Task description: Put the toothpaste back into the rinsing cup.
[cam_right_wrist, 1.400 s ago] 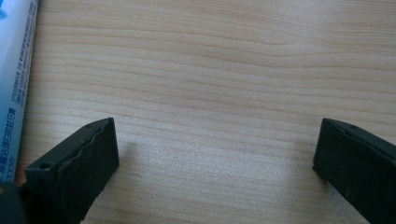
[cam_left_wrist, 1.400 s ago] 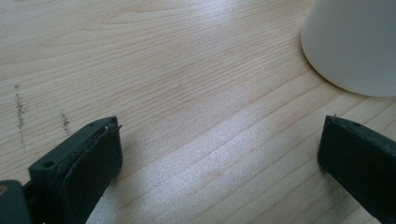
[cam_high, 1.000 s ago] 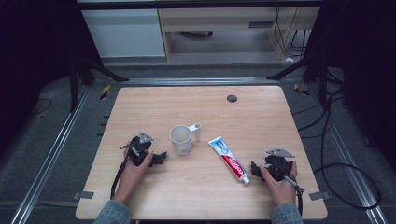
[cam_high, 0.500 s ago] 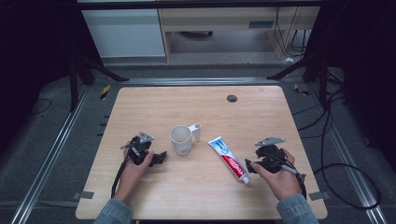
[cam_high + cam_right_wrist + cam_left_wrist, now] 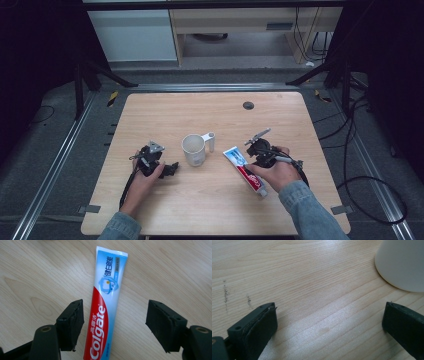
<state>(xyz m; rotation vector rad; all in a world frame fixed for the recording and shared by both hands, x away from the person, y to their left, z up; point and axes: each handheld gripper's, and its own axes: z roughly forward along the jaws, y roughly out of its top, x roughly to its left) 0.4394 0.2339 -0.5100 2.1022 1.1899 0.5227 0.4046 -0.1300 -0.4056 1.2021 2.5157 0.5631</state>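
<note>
**Hovering over the toothpaste, jaws narrowing**

Resting low on the pale wooden table (image 5: 215,200), the left gripper (image 5: 172,167) sits in the person's left hand (image 5: 145,177) with its two black jaws spread wide and nothing between them. In the left gripper view only bare wood grain lies between the pads (image 5: 265,322), and the white plastic cup (image 5: 403,263) stands just beyond, off the far jaw and untouched. From the high view, that cup (image 5: 193,150) stands upright near the table's middle, its handle pointing away towards the back right.

Just right of the cup lies the red, white and blue toothpaste tube (image 5: 245,170), flat on the wood, its crimped end towards the cup and its cap end towards the person. The right gripper (image 5: 254,150), in the right hand (image 5: 275,172), hangs above the tube. Its jaws have just been closing yet stand part open; in the right gripper view the tube (image 5: 103,312) runs between the pads (image 5: 162,322), nearer one, with no pad pressing it.
</note>
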